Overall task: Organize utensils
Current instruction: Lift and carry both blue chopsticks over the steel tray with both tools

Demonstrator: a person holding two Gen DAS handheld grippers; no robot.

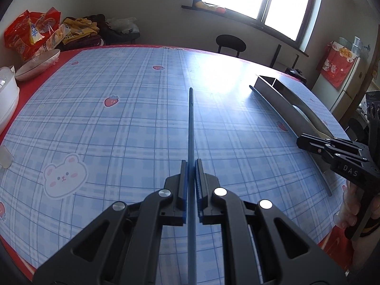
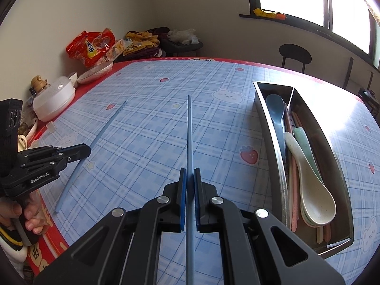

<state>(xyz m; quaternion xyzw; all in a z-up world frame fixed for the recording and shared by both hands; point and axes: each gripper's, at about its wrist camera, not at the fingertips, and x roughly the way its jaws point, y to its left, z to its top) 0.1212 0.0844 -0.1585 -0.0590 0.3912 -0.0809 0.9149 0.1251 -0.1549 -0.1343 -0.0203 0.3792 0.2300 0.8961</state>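
My left gripper [image 1: 191, 166] is clamping a blue chopstick [image 1: 190, 123]; my right gripper [image 2: 190, 173] is clamping another chopstick [image 2: 189, 128]. Each is pointing straight ahead along the fingers, above the table [image 2: 147, 109], left of the tray [image 2: 273, 128].

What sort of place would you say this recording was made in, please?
Probably a home dining room or kitchen: a table under a strawberry-print tablecloth, a metal utensil tray holding spoons, and snack bags by the wall.
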